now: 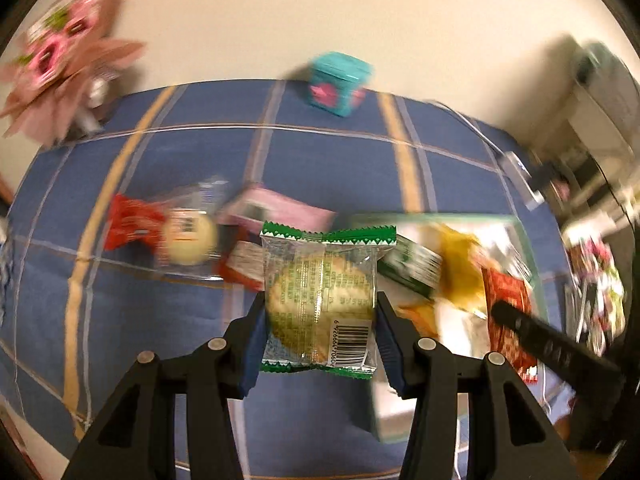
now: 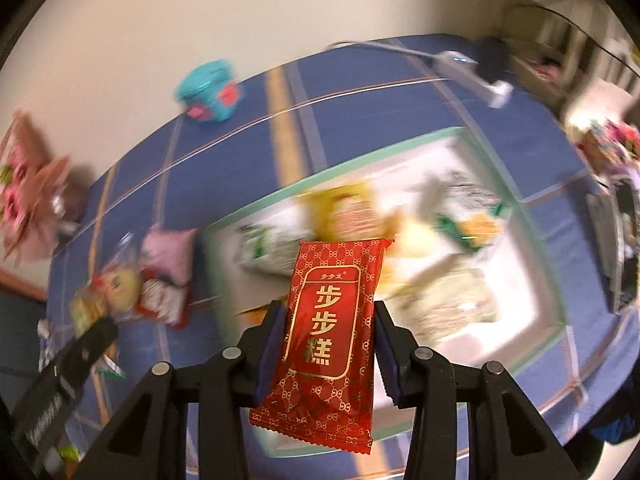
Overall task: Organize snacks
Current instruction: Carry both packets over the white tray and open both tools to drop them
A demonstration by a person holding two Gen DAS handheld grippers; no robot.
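Clamped in your left claw (image 1: pixel 320 312): a clear biscuit packet (image 1: pixel 320 296) with green zigzag ends and a barcode near its lower edge, one round pale biscuit inside. Both blue pads press its side edges; the packet hangs clear above the tabletop (image 1: pixel 320 168).

Your right claw (image 2: pixel 328 328) grips a red snack packet (image 2: pixel 326 336) with gold lettering and a gold lattice print, held upright and slightly tilted, pads on both long edges, also off the surface.

Below the red packet sits a shallow white tray (image 2: pixel 558 312) with a pale green rim. Several snacks lie in it, blurred: a yellow packet (image 2: pixel 344 208) and green-and-white wrappers (image 2: pixel 264 248).

Left of the tray, a loose cluster lies on the cloth: a pink packet (image 1: pixel 280 208), a red wrapper (image 1: pixel 132 226), a clear packet with a round pale cake (image 1: pixel 188 240).

The tabletop wears a blue cloth with yellow and white stripes. At its far edge, near the cream wall, stands a teal box (image 1: pixel 338 82) with pink marks. A pink paper bouquet (image 1: pixel 60 56) is at the far left corner. A white cable with an adapter (image 2: pixel 468 72) runs along the right side. Background detail is smeared.
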